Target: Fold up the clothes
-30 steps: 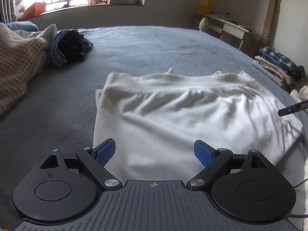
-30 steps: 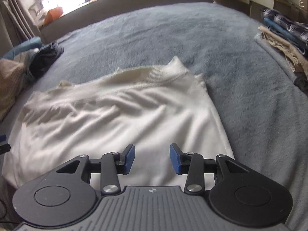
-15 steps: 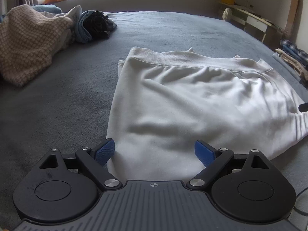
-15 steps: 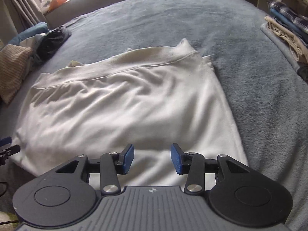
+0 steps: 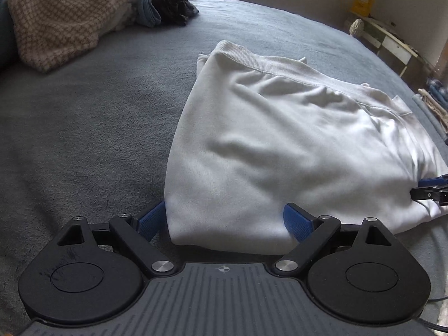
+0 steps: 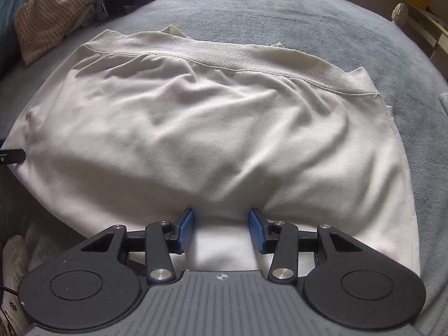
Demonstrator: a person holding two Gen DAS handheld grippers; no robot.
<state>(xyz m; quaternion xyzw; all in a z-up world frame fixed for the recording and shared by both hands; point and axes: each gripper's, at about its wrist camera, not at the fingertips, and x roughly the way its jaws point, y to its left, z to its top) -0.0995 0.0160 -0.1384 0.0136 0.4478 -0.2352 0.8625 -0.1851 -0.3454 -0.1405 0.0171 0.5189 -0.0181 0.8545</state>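
A folded white garment (image 5: 280,140) with a ribbed hem band at its far side lies flat on the grey bed cover (image 5: 84,112); it also shows in the right wrist view (image 6: 210,126). My left gripper (image 5: 224,221) is open, low at the garment's near left corner, with the fabric edge between its blue pads. My right gripper (image 6: 221,226) is open at the garment's near edge, fabric between its pads. The right gripper's tip shows at the right edge of the left wrist view (image 5: 431,189).
A checked beige blanket (image 5: 61,19) and a heap of dark and blue clothes (image 5: 168,8) lie at the far left of the bed. A low shelf (image 5: 389,42) and stacked folded clothes (image 5: 434,98) stand off the bed's right side.
Both grippers have dropped lower and moved in onto the garment's near edge. The left one has shifted to the near left corner. Both jaws stay open.
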